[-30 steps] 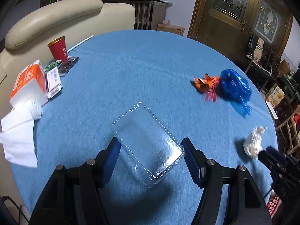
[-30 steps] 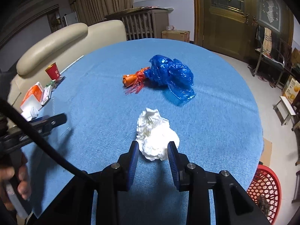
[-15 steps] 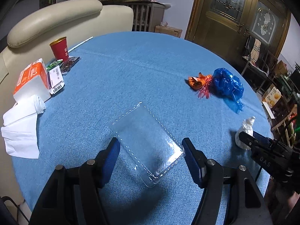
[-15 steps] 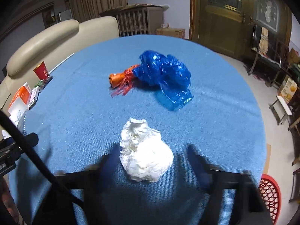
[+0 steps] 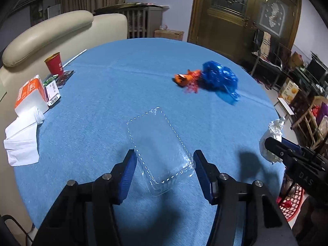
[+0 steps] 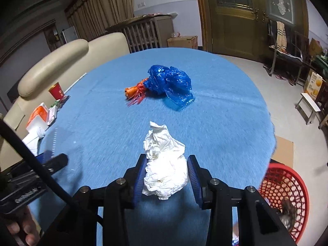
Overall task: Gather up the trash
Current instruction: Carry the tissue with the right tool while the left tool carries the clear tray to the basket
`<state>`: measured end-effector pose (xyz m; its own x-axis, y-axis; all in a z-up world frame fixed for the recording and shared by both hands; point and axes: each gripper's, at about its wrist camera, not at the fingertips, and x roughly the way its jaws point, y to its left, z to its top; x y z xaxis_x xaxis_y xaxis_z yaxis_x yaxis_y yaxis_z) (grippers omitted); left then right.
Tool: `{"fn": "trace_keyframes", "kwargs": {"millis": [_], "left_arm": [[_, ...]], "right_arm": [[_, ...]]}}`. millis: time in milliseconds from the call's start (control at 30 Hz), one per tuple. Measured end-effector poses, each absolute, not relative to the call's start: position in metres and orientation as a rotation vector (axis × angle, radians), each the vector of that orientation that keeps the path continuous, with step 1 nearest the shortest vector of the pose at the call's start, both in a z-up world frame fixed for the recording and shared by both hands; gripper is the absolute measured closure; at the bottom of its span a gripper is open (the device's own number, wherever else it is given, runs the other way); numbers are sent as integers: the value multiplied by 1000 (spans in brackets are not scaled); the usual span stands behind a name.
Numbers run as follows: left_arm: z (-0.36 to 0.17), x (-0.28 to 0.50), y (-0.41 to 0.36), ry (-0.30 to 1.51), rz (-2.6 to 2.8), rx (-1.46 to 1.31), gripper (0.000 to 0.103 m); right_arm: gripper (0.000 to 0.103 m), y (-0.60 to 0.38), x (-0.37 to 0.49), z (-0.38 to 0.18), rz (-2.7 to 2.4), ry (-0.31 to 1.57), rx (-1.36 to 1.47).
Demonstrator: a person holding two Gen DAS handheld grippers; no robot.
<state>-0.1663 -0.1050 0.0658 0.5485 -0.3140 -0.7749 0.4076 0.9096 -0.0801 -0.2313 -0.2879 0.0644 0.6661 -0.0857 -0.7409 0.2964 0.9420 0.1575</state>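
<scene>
The right gripper (image 6: 167,173) pinches a crumpled white tissue (image 6: 164,168) between its blue pads (image 6: 139,179), the wad bulging up past the fingertips above the blue table (image 6: 225,123). Beyond it lie a blue bag (image 6: 170,84) and, touching its left side, an orange wrapper (image 6: 134,92). A red basket (image 6: 287,196) stands on the floor beside the table's right edge.

The left gripper (image 5: 164,160) is spread wide around the near end of a clear tray (image 5: 158,145) lying flat on the table; its right pad (image 5: 202,176) is at the tray's rim, and whether either pad touches cannot be told. At the far left sit a red cup (image 5: 54,63), an orange box (image 5: 30,94) and a white napkin (image 5: 22,139).
</scene>
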Motion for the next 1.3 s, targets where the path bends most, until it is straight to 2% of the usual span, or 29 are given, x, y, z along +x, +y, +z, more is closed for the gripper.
{"fn": "trace_keyframes", "kwargs": {"millis": [700, 1300], "left_arm": [[89, -184, -87, 854, -478, 42, 46], [107, -243, -167, 774, -684, 218, 46]], "right_arm": [[61, -280, -289, 85, -200, 726, 323], [61, -335, -357, 83, -358, 712, 371]]}}
